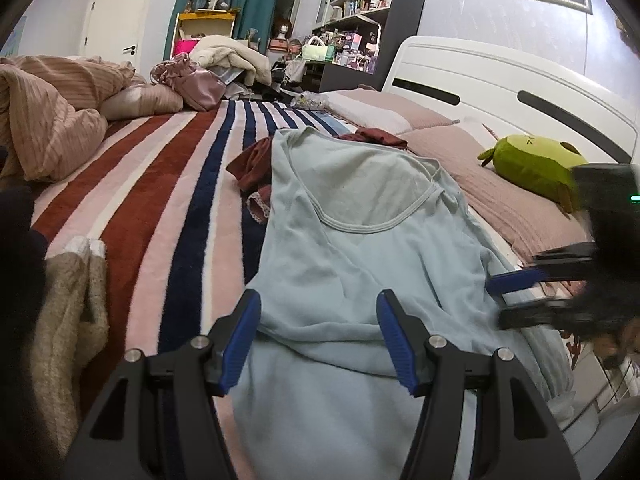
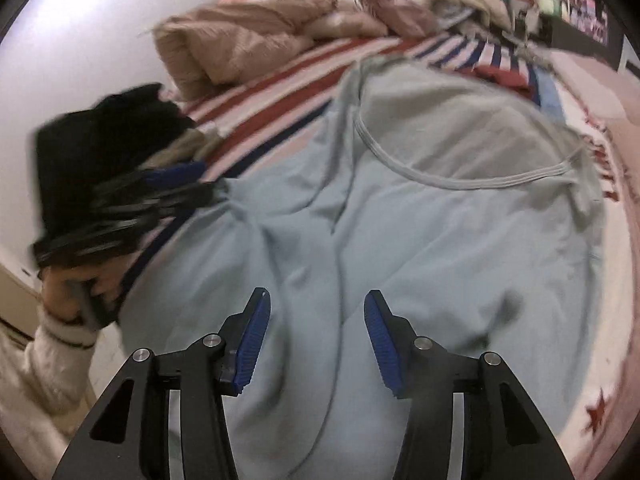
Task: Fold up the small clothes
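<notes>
A light blue shirt [image 1: 352,248] lies spread on the striped bed, neckline away from me; it also fills the right wrist view [image 2: 420,240]. My left gripper [image 1: 318,336] is open just above its lower part, holding nothing. My right gripper [image 2: 316,340] is open over the shirt's wrinkled lower part, also empty. In the left wrist view the right gripper [image 1: 516,296] enters blurred from the right at the shirt's edge. In the right wrist view the left gripper [image 2: 168,184] shows blurred at the shirt's left edge.
A dark red garment [image 1: 256,164] lies under the shirt's far end. A beige knit piece [image 1: 68,312] and dark clothes [image 2: 92,140] lie at the left. A green plush toy [image 1: 536,164] sits on pink pillows by the white headboard [image 1: 500,92]. A brown duvet [image 1: 52,104] is heaped far left.
</notes>
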`<state>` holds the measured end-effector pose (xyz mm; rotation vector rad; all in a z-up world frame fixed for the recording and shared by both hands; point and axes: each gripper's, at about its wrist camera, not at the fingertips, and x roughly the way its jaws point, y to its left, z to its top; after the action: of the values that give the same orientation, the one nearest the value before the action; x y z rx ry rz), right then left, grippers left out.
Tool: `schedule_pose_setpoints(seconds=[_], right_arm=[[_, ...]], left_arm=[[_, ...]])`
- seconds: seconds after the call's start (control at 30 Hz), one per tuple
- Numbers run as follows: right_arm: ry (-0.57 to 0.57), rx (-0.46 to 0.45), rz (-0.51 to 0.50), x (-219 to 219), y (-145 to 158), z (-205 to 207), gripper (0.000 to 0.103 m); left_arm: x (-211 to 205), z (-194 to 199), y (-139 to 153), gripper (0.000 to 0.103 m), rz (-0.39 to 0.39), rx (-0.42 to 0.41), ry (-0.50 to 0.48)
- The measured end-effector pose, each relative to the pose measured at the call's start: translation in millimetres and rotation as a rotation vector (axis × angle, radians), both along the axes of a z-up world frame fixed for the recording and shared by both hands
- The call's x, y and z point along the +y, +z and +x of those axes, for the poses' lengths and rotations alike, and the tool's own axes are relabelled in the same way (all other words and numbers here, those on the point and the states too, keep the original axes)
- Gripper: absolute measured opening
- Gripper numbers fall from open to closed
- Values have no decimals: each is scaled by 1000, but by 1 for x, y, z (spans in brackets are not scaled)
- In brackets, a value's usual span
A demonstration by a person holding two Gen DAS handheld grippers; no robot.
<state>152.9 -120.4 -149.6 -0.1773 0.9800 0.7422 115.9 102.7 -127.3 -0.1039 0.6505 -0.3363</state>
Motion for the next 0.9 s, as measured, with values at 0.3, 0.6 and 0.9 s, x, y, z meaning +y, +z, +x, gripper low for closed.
schedule_pose_setpoints(seconds=[0.3, 0.6, 0.9], right_arm=[[64, -22, -95, 32, -30, 8, 0], [-140, -102, -109, 2, -2, 49, 0], [-154, -52, -109, -13, 6, 45, 35]], left_arm=[[5, 4, -4, 58, 6, 3, 1], [10, 23, -24, 58, 61, 57, 60], [10, 34, -37, 51, 59, 129, 17]])
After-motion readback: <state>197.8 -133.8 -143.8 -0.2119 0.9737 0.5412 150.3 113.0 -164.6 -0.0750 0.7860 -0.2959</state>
